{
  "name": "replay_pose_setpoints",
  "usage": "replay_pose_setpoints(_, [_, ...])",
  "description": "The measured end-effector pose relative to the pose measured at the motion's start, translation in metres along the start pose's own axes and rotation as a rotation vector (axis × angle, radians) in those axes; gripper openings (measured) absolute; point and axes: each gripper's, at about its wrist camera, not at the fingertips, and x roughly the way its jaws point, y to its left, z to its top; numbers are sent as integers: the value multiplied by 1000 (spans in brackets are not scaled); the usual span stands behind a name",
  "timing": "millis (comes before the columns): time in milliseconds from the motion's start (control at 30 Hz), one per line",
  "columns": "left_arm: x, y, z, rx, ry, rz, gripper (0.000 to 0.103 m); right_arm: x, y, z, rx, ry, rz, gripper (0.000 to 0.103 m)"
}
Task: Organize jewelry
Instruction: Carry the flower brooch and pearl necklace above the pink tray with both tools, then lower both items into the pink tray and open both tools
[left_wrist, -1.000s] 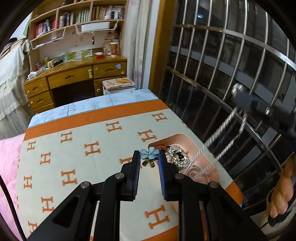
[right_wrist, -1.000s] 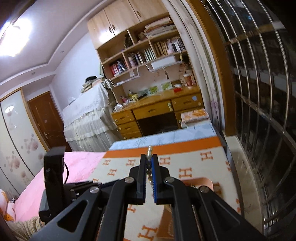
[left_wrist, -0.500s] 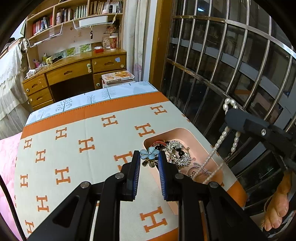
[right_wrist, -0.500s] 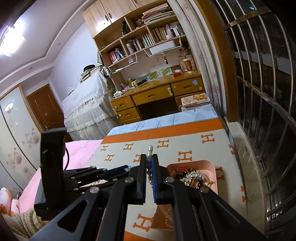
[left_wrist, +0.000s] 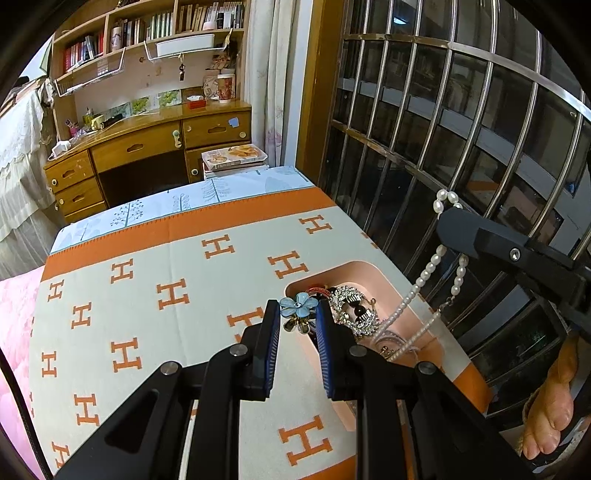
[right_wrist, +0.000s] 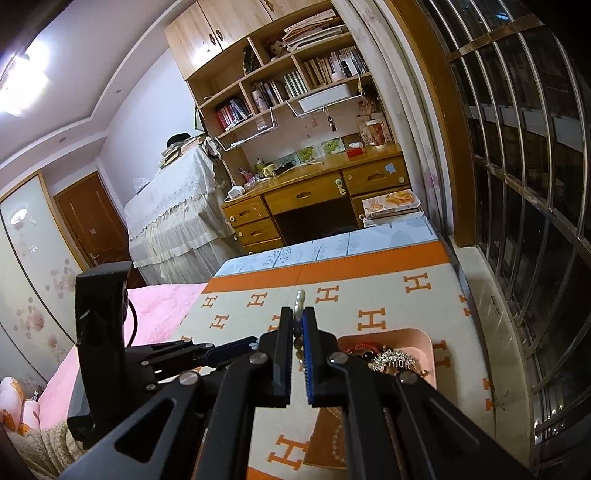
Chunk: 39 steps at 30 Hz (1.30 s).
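Observation:
My left gripper (left_wrist: 295, 314) is shut on a blue flower hair clip (left_wrist: 297, 305), held above the orange-and-cream H-pattern blanket (left_wrist: 147, 280), just left of the pink tray (left_wrist: 373, 271). The tray holds a rhinestone clip (left_wrist: 351, 308) and other jewelry. My right gripper (right_wrist: 298, 319) is shut on a pearl necklace (left_wrist: 424, 273), whose strands hang down into the tray. In the right wrist view the pearls (right_wrist: 300, 297) poke out above the fingertips and the tray (right_wrist: 413, 338) lies below right.
A barred window (left_wrist: 461, 129) runs along the right side of the bed. A wooden desk (left_wrist: 147, 147) with bookshelves stands at the far end. A pink quilt (right_wrist: 155, 314) lies to the left. The person's foot (left_wrist: 550, 406) shows at lower right.
The right gripper has lowered, so the pearl strands now hang slacker into the tray. The left gripper with the flower clip has stayed almost still beside the tray.

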Motion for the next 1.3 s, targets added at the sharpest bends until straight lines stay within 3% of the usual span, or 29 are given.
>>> replay_pose_setpoints(300, [2, -2, 7, 8, -8, -4, 17, 5, -2, 0, 25, 35, 18, 5])
replay_pose_setpoints(567, [1, 0, 11, 0, -24, -11, 17, -1, 8, 11, -2, -14, 13, 5])
replay_pose_setpoints(1067, [11, -3, 8, 1, 0, -21, 17, 55, -25, -42, 62, 263, -82, 6])
replay_pose_setpoints(1167, [13, -7, 7, 6, 8, -26, 17, 50, -32, -42, 83, 254, -87, 10])
replay_pose_setpoints(1300, [21, -14, 5, 14, 25, -40, 17, 36, -44, -38, 121, 195, -125, 31])
